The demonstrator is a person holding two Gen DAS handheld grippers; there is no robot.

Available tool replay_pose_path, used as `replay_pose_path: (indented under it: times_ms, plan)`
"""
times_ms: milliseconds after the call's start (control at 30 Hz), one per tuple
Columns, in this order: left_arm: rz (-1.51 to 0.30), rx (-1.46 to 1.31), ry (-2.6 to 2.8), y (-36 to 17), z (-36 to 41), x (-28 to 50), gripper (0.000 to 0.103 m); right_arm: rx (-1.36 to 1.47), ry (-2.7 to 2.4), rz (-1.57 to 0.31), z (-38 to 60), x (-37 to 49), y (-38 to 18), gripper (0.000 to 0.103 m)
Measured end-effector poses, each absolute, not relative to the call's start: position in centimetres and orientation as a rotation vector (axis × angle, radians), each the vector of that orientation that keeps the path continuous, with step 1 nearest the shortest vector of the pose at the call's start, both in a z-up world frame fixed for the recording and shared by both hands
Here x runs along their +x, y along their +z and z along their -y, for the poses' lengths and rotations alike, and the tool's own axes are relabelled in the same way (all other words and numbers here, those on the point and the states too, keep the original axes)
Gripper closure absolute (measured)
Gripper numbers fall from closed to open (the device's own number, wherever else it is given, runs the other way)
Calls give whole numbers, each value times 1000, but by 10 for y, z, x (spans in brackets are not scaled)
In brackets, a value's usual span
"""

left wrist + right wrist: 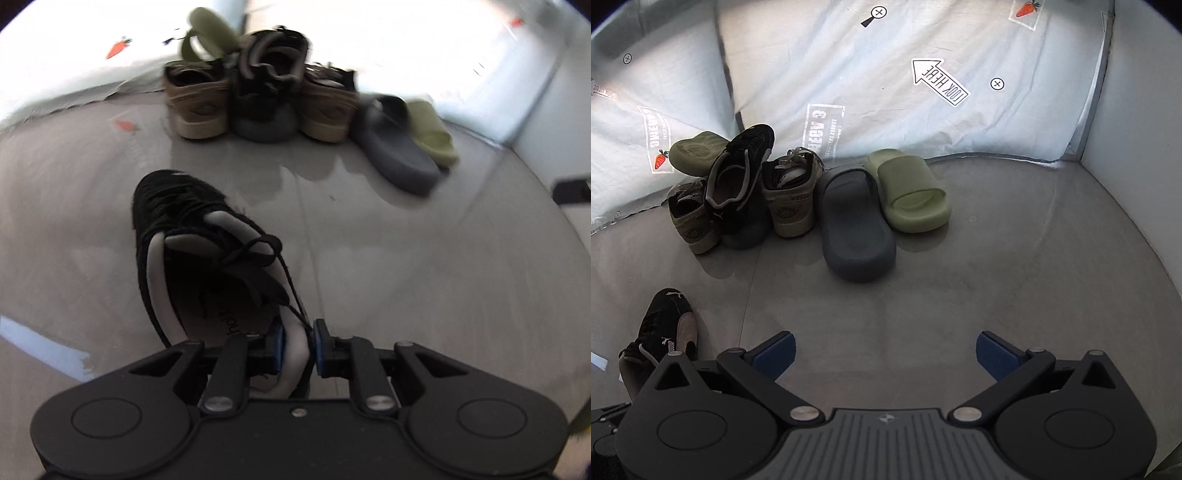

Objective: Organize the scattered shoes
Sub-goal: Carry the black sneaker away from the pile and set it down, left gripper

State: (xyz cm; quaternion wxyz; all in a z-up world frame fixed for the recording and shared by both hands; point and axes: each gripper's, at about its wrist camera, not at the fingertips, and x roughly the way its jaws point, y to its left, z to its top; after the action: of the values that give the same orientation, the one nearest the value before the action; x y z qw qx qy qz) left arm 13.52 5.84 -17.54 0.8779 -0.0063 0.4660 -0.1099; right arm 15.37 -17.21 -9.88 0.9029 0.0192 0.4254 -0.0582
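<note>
- Seven shoes on the grey floor [997, 295]: two black sneakers, two tan sneakers, two green slides, one grey slide [855, 225].
- Held black sneaker [192, 251] (grey trim, laces loose) points toe-away toward the pile.
- Left gripper [298, 345] is clamped on its heel collar.
- Right gripper [884, 354] is spread wide, nothing in it.

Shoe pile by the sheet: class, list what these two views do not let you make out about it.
- Right wrist view: a grey sole under the black sneaker; sneaker hides the rest.
- Same view: olive slide behind the pile, partly hidden.
- Left wrist view: pile blurred; markings unreadable.
- Left wrist view: held black sneaker, heel behind the left gripper.
</note>
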Motion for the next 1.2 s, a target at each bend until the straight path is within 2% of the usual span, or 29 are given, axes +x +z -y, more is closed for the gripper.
replay_pose_path:
  times_ms: [133, 333, 433, 667, 833, 900, 967, 1200]
  plan:
    - [-964, 23, -256, -170, -51, 124, 74, 44, -118, -896, 177, 148, -105, 0]
    - [-821, 25, -252, -138, -67, 94, 51, 42, -81, -905, 171, 145, -109, 0]
    - [-735, -57, -158, -121, -93, 84, 51, 34, -69, -903, 167, 145, -108, 0]
    - [-748, -318, 19, -129, -147, 87, 51, 2, -23, -917, 155, 149, -112, 0]
    - [-788, -319, 90, -139, -153, 95, 51, -88, 148, -948, 118, 159, -129, 0]
    - [-791, -315, 87, -142, -153, 95, 51, -97, 253, -978, 97, 162, -139, 2]
    - [-790, -294, 72, -142, -152, 94, 51, -106, 356, -1006, 76, 164, -148, 11]
    - [-776, -249, 80, -141, -154, 91, 51, -186, 530, -1072, 22, 171, -170, 17]
